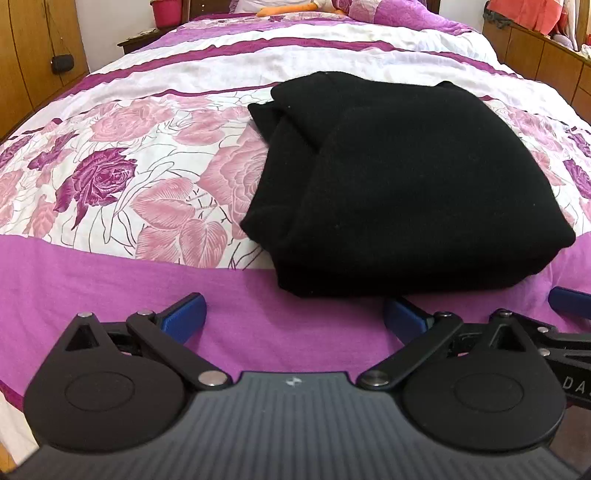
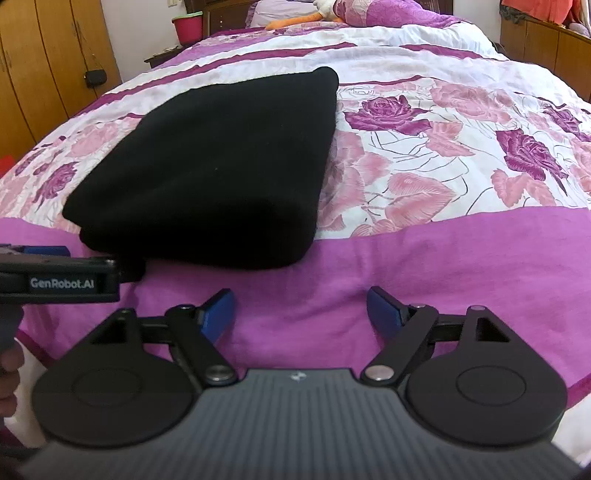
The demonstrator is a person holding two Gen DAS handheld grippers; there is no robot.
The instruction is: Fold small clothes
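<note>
Trouble would most likely come from the thickness of the cloth [image 1: 406, 177]: it lies on the bed [image 1: 110, 166] as a bulky black stack of several layers, and on its left side the edges step apart unevenly, so a pinch that takes only the top layer would, I judge, drag the stack open instead of folding it. The soft bedcover could also get caught in a low grab. Both tools rest short of the near edge, touching nothing: the left gripper [image 1: 295, 317] is released with jaws wide, and the right gripper [image 2: 299, 314] is likewise spread and empty. Count: one cloth, two grippers, one bed, and one pink bucket [image 2: 189, 26] far back.
</note>
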